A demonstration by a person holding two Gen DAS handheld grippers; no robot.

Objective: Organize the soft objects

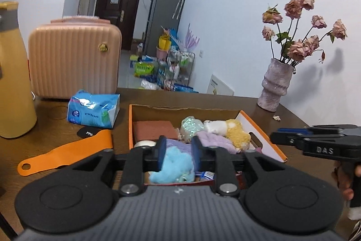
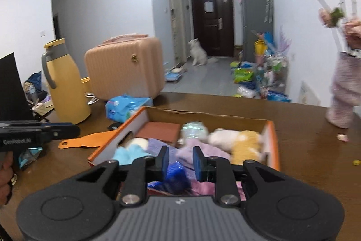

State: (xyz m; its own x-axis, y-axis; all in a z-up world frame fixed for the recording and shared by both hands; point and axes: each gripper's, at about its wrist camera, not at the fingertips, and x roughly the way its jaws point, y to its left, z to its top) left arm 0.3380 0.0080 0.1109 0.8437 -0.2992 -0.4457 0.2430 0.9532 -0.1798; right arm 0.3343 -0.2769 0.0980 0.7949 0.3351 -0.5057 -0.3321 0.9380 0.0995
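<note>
An orange cardboard box (image 1: 130,125) sits on the brown table and holds soft things: a yellow and white plush toy (image 1: 234,130), a lilac cloth (image 1: 214,139), a glittery pouch (image 1: 190,125), a brown pad (image 1: 155,129). My left gripper (image 1: 177,151) hovers over the box's near end, its jaws apart around a light blue fluffy piece (image 1: 173,165) without squeezing it. My right gripper (image 2: 180,158) is open above the box (image 2: 274,141), over a dark blue fuzzy item (image 2: 177,175). The plush (image 2: 239,139) and the light blue piece (image 2: 130,154) also show there, blurred.
An orange strap (image 1: 65,155), a blue tissue pack (image 1: 93,108), a yellow jug (image 1: 13,83) and a pink case (image 1: 74,60) stand left of the box. A vase of dried roses (image 1: 276,83) stands at the right. A white dog (image 2: 198,52) sits by the far door.
</note>
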